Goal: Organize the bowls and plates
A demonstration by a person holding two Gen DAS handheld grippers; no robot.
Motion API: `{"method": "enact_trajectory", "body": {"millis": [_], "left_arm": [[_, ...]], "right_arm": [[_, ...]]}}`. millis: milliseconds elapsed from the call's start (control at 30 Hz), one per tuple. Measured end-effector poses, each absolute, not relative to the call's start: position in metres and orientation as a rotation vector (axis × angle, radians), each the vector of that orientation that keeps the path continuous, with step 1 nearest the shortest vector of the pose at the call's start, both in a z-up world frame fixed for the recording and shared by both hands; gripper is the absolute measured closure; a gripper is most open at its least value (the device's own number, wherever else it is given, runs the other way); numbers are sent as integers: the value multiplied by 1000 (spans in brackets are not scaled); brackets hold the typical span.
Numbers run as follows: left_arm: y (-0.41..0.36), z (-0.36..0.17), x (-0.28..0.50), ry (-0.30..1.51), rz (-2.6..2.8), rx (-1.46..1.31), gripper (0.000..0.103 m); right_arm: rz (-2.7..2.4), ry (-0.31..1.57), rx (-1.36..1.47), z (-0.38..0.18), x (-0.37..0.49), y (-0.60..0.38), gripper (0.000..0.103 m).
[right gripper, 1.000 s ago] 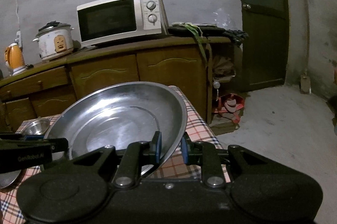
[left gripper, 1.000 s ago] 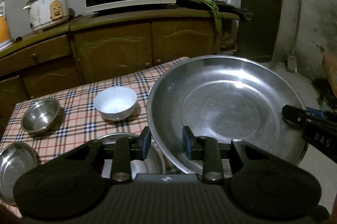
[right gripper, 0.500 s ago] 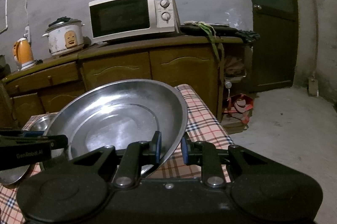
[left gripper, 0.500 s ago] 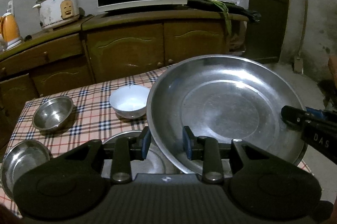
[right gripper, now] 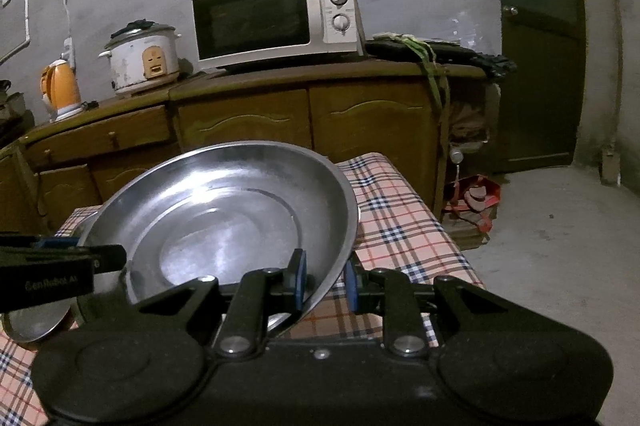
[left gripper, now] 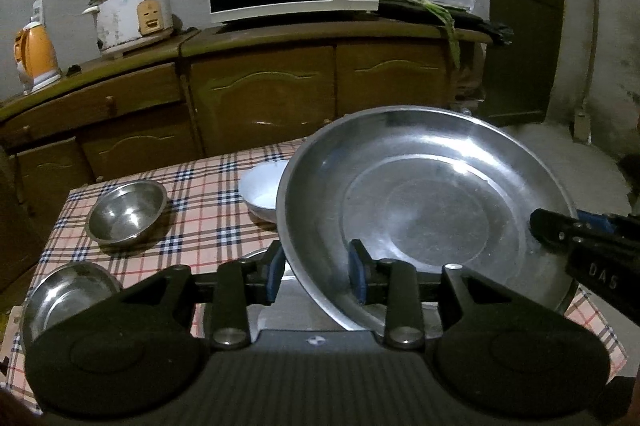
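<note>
You had both claws, left gripper [left gripper: 316,272] and right gripper [right gripper: 323,278], pinching the big steel basin [left gripper: 420,214] rim above the checked table [left gripper: 200,210]

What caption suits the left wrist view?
Both grippers, left gripper and right gripper, hold a large round steel basin above the checked tablecloth.

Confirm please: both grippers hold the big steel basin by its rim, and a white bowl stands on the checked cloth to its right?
Not quite. In the left wrist view the white bowl stands left of the big steel basin, not right. Both grippers do hold its rim.
</note>
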State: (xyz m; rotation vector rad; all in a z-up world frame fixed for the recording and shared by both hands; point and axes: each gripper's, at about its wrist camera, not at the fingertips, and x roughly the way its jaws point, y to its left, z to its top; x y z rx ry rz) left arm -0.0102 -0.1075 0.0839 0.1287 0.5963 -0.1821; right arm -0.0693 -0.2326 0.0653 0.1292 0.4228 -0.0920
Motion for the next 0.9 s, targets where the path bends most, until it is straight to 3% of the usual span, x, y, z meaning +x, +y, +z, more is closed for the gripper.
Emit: {"method": "enact_trajectory", "body": {"millis": [900], "left_arm": [[-66, 66, -7, 655, -87, 121, 69]], "right_arm": [[2, 499, 130, 39, -45, -185, 76]]}}
